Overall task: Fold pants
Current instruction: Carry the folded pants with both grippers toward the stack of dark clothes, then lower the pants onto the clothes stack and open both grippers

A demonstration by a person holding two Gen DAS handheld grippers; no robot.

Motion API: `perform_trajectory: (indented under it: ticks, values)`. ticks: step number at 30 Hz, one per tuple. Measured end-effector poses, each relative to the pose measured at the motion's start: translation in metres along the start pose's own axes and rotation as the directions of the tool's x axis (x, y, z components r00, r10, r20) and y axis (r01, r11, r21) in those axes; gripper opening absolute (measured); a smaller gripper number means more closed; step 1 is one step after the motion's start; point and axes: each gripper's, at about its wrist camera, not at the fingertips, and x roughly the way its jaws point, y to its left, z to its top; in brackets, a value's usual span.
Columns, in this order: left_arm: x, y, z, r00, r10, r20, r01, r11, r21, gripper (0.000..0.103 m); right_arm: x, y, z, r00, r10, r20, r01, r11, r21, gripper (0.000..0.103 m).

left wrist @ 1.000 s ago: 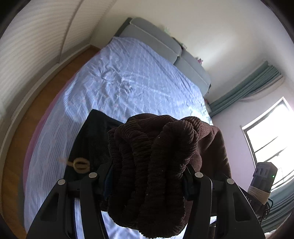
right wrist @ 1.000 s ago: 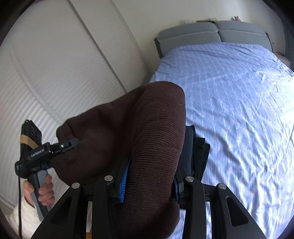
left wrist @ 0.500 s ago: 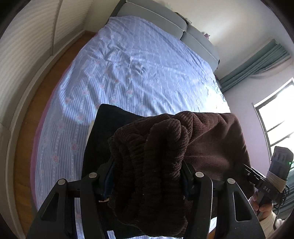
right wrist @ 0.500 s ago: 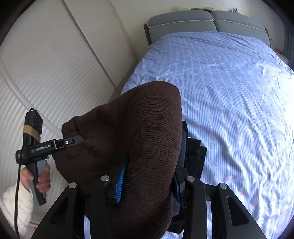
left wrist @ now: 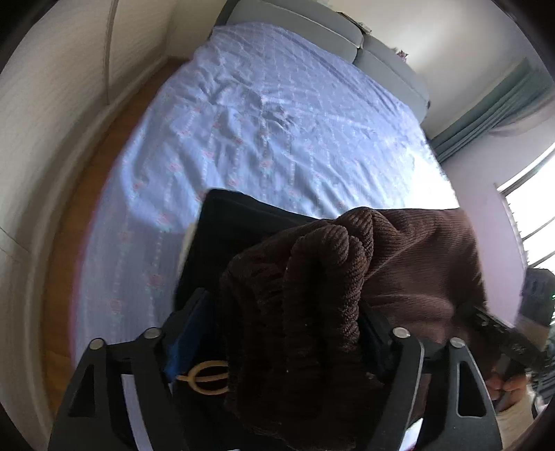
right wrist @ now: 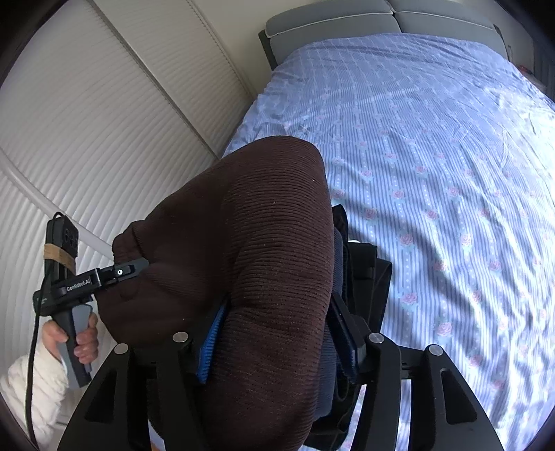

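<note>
The dark brown corduroy pants [left wrist: 399, 270] hang in the air between both grippers, above the near end of the bed. My left gripper [left wrist: 291, 333] is shut on a thick bunched fold of them. My right gripper [right wrist: 274, 333] is shut on the other end of the pants [right wrist: 249, 225]. The left gripper also shows in the right wrist view [right wrist: 131, 269], clamped on the cloth's left edge. The right gripper shows at the right of the left wrist view [left wrist: 492, 319].
A stack of folded black garments [left wrist: 236, 222] lies on the bed below the pants, also in the right wrist view [right wrist: 374, 277]. The blue floral bedsheet [right wrist: 433, 156] stretches to a grey headboard [right wrist: 381, 14]. White wardrobe doors [right wrist: 86, 121] stand left; wooden floor [left wrist: 83, 194] runs beside the bed.
Both grippers have carried the pants lower and forward over the black stack. The bed fills more of each view. The grip on the pants has stayed the same.
</note>
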Motion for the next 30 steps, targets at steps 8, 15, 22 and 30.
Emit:
perform_trajectory:
  ticks: [8,15,22,30]
  values:
    - [-0.043,-0.052,-0.015,0.942,0.318,0.107,-0.334,0.921,0.201,0.088,-0.019,0.015,-0.003,0.998,-0.056,0.029,0.057,0.996,-0.067,0.071]
    - [-0.078,-0.095,-0.049,0.890,0.415,0.190,-0.454,0.840,0.297,0.088,-0.066,0.040,-0.017,0.993,-0.064,0.101,0.078,0.985,-0.152,0.071]
    - [-0.127,-0.138,-0.092,0.890,0.390,0.236,-0.444,0.859,0.256,0.088,-0.144,0.053,-0.051,0.980,-0.079,0.182,0.114,0.975,-0.192,0.074]
    - [-0.185,-0.244,-0.145,0.872,0.332,0.359,-0.434,0.864,0.256,0.100,-0.242,0.019,-0.096,0.948,-0.164,0.272,0.206,0.970,-0.133,0.085]
